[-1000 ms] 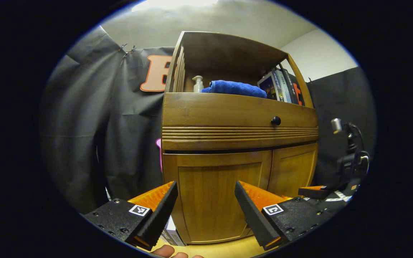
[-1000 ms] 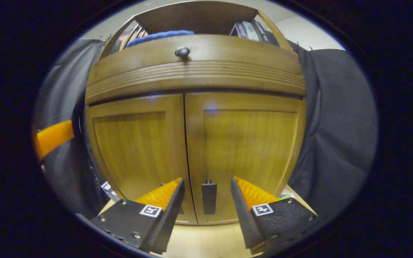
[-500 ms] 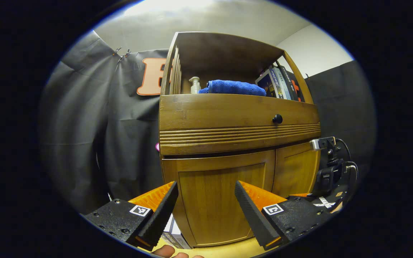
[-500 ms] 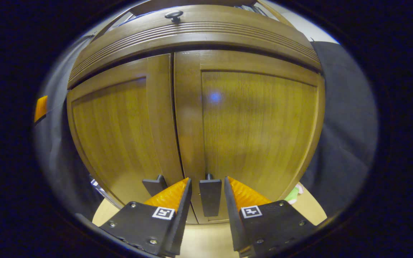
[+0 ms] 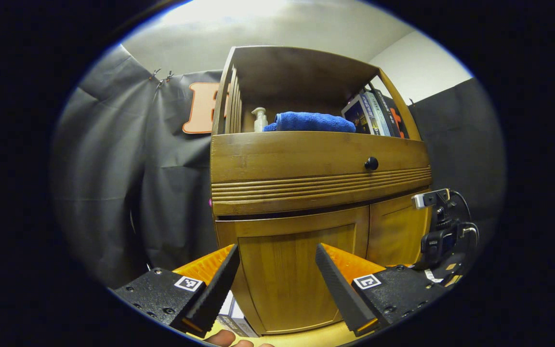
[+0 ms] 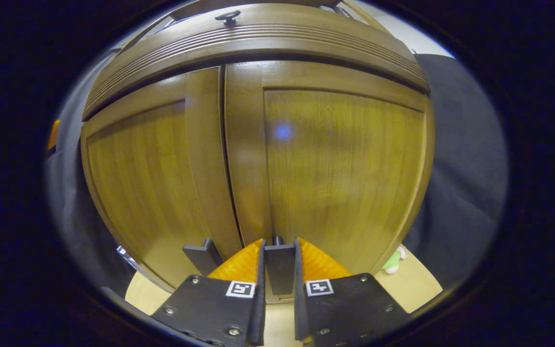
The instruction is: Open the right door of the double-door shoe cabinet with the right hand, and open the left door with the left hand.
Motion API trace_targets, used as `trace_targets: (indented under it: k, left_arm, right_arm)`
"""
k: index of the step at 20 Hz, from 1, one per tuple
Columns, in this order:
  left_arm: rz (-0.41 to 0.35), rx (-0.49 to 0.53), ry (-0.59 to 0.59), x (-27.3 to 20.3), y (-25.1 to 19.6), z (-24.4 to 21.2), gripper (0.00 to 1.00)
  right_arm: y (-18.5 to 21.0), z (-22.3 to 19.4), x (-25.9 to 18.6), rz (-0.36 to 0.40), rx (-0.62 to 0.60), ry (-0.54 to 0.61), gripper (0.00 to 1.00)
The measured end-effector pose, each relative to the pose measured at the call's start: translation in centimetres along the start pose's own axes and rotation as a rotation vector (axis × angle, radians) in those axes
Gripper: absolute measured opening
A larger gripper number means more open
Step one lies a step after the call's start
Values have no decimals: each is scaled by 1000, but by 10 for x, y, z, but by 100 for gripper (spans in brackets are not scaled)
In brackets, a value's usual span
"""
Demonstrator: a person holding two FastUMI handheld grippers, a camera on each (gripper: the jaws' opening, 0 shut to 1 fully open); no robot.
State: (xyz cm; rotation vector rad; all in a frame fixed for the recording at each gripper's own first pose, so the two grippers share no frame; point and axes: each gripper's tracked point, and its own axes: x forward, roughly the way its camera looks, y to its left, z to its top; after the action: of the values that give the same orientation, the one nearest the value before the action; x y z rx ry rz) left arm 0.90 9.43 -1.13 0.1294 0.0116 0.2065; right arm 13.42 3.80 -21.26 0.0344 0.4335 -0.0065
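Observation:
The wooden shoe cabinet point(image 5: 316, 188) has two lower doors, both closed. In the right gripper view the right door point(image 6: 345, 168) is close in front, and my right gripper point(image 6: 279, 270) is shut on its dark flat handle point(image 6: 279, 265). The left door point(image 6: 147, 183) has its own dark handle point(image 6: 203, 254) just left of my fingers. In the left gripper view my left gripper point(image 5: 275, 284) stands open, a short way from the left door point(image 5: 297, 274), with nothing between its fingers. The right gripper's body with its camera point(image 5: 443, 236) is at the cabinet's right.
Above the doors runs a drawer with a round black knob point(image 5: 371, 163). The open shelf holds a blue towel point(image 5: 313, 121), a pump bottle point(image 5: 258, 119) and books point(image 5: 371, 113). Black cloth hangs on both sides. A small green thing point(image 6: 393, 262) lies on the light floor.
My right gripper moved in on the right door's handle and its fingers closed onto it. The left gripper shifted only slightly and stayed open.

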Motion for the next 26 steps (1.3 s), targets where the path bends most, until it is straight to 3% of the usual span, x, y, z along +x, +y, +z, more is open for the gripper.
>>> trace_targets:
  k: [9,10,11,26]
  left_arm:
    - [11,9,-26,-4,-2,11,98]
    - [11,14,-21,-4,-2,9,98]
    - [8,11,-19,-4,-2,8,98]
    - [-4,-24,24,3,-8,-5,98]
  right_arm:
    - [-2,7,-2,-33,28,-34,24]
    - [-1,6,-3,-35,26,-36,28]
    - [-2,4,-1,-37,25,-38,24]
    - [-3,5,-2,-66,51,-38,24]
